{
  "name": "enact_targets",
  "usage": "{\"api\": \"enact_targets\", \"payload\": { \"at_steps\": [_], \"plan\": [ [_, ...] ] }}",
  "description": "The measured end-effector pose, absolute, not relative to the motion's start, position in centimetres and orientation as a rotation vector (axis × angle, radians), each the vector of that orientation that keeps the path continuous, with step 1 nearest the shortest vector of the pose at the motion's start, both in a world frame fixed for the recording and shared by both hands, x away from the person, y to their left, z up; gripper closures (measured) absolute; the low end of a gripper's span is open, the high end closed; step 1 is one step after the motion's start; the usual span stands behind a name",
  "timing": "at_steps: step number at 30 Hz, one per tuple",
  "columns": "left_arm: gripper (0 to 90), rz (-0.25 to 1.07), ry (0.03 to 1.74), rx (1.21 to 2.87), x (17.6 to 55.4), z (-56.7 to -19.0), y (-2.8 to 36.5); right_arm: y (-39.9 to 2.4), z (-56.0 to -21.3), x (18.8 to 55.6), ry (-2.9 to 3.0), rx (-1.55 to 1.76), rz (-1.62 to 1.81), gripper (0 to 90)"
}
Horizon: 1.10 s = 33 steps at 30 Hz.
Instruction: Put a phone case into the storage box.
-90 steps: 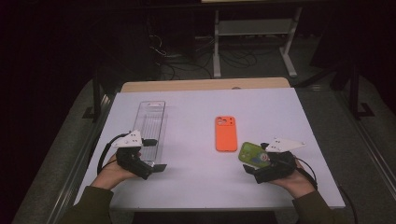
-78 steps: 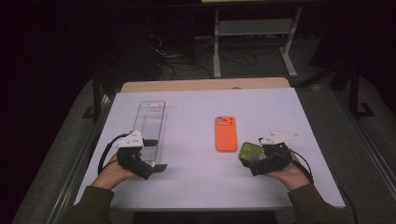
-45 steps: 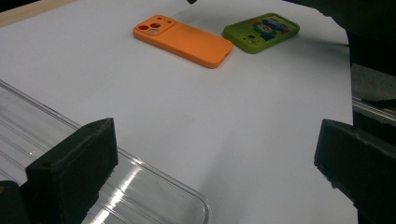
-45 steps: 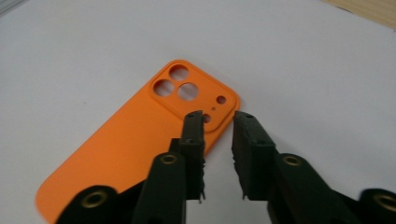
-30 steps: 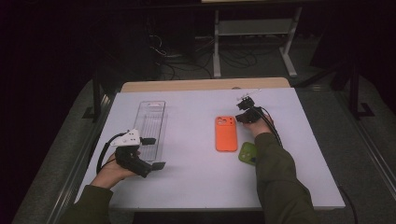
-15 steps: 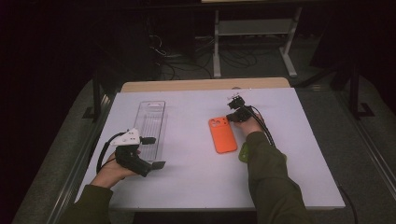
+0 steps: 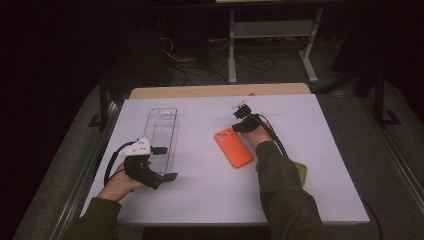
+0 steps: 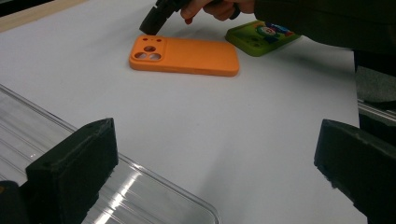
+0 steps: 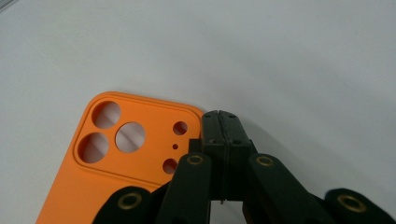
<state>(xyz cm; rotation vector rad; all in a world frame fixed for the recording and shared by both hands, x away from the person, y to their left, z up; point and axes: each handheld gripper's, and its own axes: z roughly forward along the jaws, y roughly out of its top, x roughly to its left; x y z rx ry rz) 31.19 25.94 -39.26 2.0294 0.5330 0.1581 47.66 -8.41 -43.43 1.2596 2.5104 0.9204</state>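
At the orange phone case's (image 7: 234, 147) camera-hole corner, the right tool (image 9: 223, 126) sits with jaws together, seemingly touching its edge. A nudge could skid the case toward the clear tray (image 7: 161, 135). The left tool (image 7: 159, 162), jaws apart, waits by that tray.

No legible text, label, brand, number or sign is present in any view. The green case (image 8: 261, 37), at the upper right of the left gripper view, carries a coloured printed picture, too small and too oblique to identify any lettering on it.
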Motion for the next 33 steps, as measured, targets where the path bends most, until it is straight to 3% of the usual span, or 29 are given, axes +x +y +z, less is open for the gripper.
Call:
{"api": "enact_targets", "payload": {
  "at_steps": [11, 15, 17, 22, 31, 33],
  "plan": [
    [0.0, 0.154, 0.541, 2.029, 31.1, -39.2, 26.0, -7.0, -43.0, 47.5, 2.544, 1.204, 0.911, 86.3],
    [0.0, 0.16, 0.53, 2.034, 31.1, -39.3, 25.9, -8.4, -41.5, 46.8, 2.501, 1.184, 0.953, 71.2],
    [0.0, 0.16, 0.529, 2.041, 31.1, -39.3, 25.9, -8.8, -41.1, 46.5, 2.499, 1.174, 0.973, 69.9],
    [0.0, 0.164, 0.533, 2.043, 31.0, -39.3, 25.8, -10.4, -39.7, 44.9, 2.48, 1.176, 1.036, 48.0],
    [0.0, 0.161, 0.529, 2.048, 30.9, -39.3, 25.7, -12.4, -39.5, 41.2, 2.436, 1.114, 1.042, 16.5],
    [0.0, 0.162, 0.533, 2.049, 30.9, -39.3, 25.8, -12.9, -39.6, 40.3, 2.427, 1.096, 1.033, 14.0]
  ]
}}
